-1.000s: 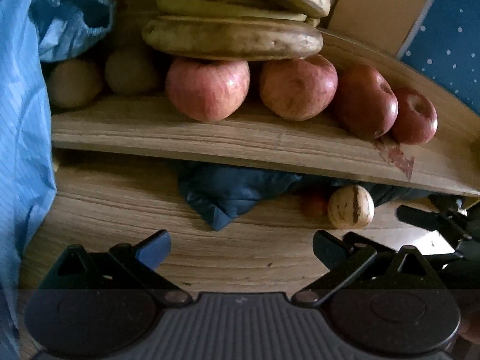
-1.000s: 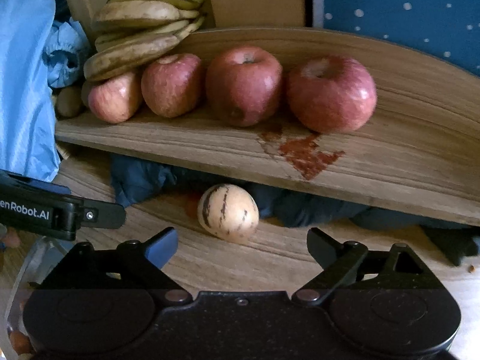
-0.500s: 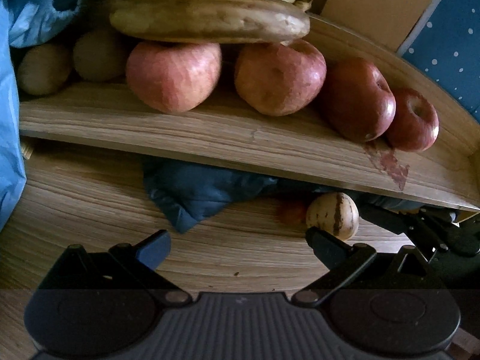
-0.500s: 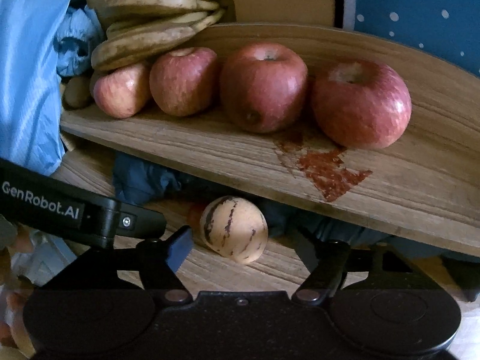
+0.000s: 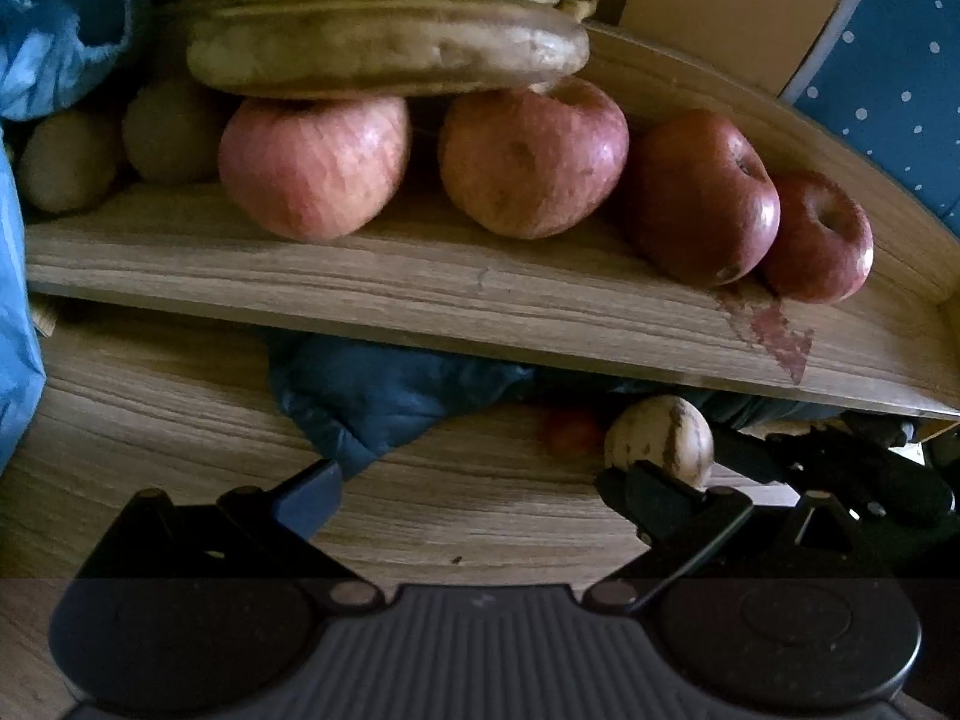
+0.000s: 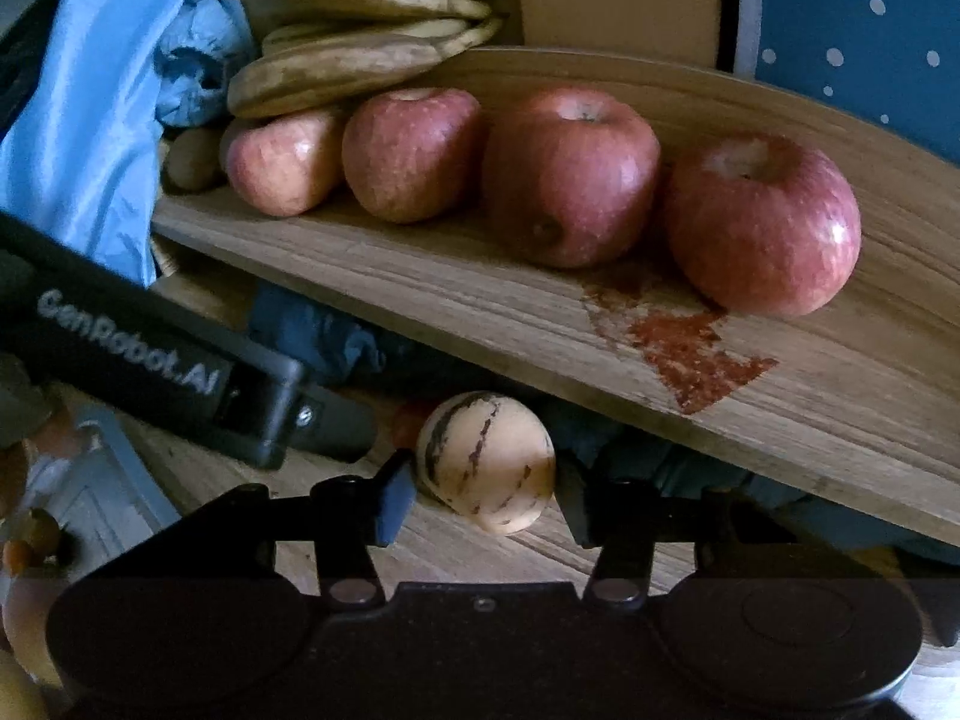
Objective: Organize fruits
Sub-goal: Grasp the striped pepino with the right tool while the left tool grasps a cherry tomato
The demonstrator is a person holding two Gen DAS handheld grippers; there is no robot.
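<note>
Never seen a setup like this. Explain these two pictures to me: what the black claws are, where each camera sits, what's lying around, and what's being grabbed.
No robot here: a person holds a two-finger gripper in each hand, and a fisheye camera on each looks out along its fingers.

The left wrist view shows the left gripper open, over bare wooden tabletop.

The right wrist view shows the right gripper, whose jaws have just been closing around a small striped cream fruit. The pads seem to flank it; a firm grip cannot be confirmed.

Above, a wooden tray holds four red apples, with bananas stacked on the left ones. Dark blue cloth lies under the tray.
</note>
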